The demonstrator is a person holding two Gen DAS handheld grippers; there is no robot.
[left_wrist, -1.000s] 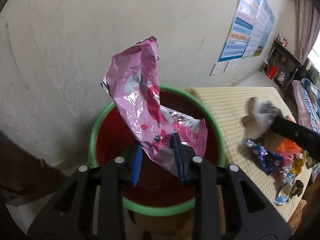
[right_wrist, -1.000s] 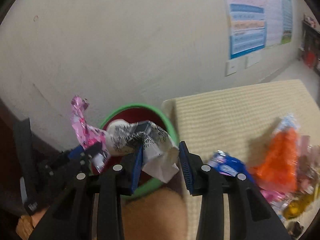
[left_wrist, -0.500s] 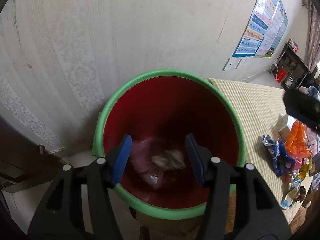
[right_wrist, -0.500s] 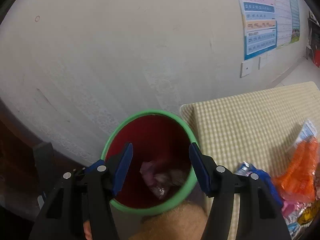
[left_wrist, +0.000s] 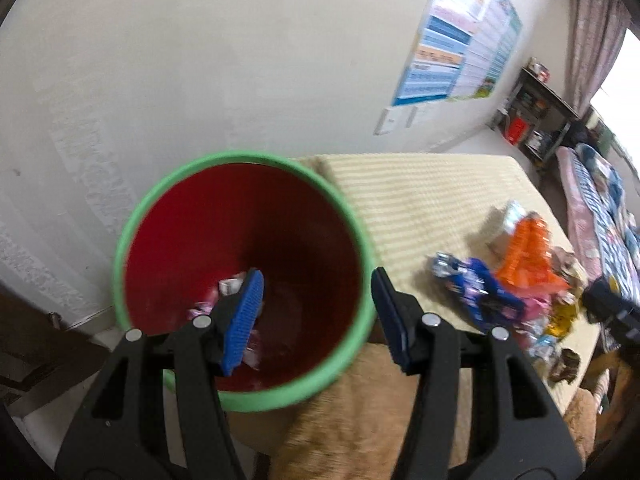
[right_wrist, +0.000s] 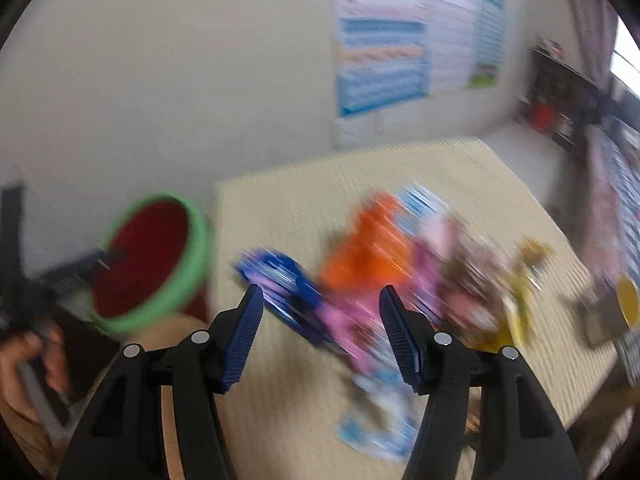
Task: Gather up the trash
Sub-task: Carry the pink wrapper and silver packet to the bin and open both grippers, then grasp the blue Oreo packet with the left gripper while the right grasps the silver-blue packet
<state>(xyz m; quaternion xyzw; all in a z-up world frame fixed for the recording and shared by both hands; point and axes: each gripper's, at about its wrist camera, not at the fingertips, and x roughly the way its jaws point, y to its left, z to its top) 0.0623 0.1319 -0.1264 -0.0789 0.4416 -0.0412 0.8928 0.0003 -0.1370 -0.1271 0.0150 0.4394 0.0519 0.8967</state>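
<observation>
1. A table covered in a cream-and-yellow checked cloth [left_wrist: 432, 196] stands against a plain off-white wall [left_wrist: 224, 52].
2. A blue-and-white printed chart [left_wrist: 460, 48] hangs on that wall above the table's far end, and a dark shelf unit [left_wrist: 532, 116] stands further along in the corner.
3. A round red plastic bin with a green rim [left_wrist: 344, 208] sits just beside the table's near corner; crumpled pink wrappers [left_wrist: 228, 286] lie at its bottom.
4. A heap of snack wrappers lies on the cloth well away from the bin: a blue foil packet [left_wrist: 472, 284], an orange packet [left_wrist: 528, 256], pink and yellow scraps behind them.
5. The left gripper [left_wrist: 316, 316] hangs over the bin's mouth, its blue-padded jaws apart after just opening, nothing between them.
6. The right gripper [right_wrist: 320, 332] is over the table above the blurred heap, jaws likewise just spread and gripping nothing.
7. A hand [right_wrist: 28, 364] grips the left tool beside the bin.
</observation>
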